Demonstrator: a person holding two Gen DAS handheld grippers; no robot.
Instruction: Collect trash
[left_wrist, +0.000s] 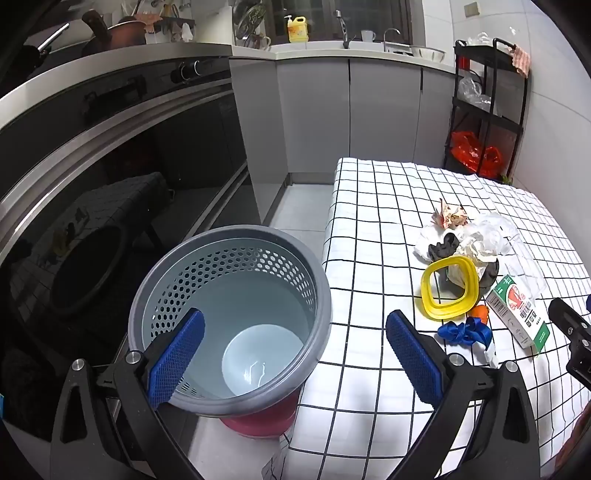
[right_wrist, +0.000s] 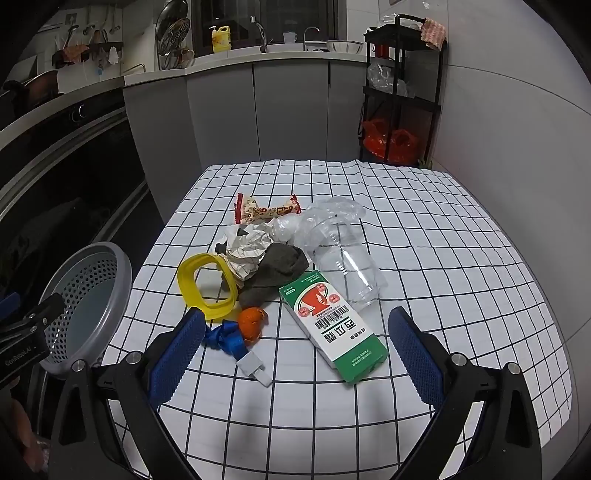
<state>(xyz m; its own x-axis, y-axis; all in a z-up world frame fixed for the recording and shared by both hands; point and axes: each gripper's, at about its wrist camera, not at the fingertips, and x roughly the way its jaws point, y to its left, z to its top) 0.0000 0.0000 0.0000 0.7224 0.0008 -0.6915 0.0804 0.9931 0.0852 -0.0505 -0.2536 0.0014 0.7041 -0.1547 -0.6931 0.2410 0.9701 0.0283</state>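
A grey perforated bin (left_wrist: 229, 317) stands beside the table's left edge, and also shows in the right wrist view (right_wrist: 88, 295). My left gripper (left_wrist: 295, 354) is open and empty above its rim. My right gripper (right_wrist: 295, 350) is open and empty above the checked tablecloth (right_wrist: 443, 258), just in front of the trash pile. The pile holds a green and white carton (right_wrist: 332, 325), a clear plastic cup (right_wrist: 347, 269), a yellow ring (right_wrist: 207, 284), an orange peel (right_wrist: 251, 321), a blue ribbon (right_wrist: 225, 338), crumpled paper (right_wrist: 247, 247), a dark cloth (right_wrist: 277, 273) and a snack wrapper (right_wrist: 266, 210).
A black oven front (left_wrist: 110, 184) runs along the left. Grey cabinets (right_wrist: 258, 110) and a counter with a sink stand behind. A black shelf cart (right_wrist: 402, 92) with a red bag stands at the back right. A white wall is on the right.
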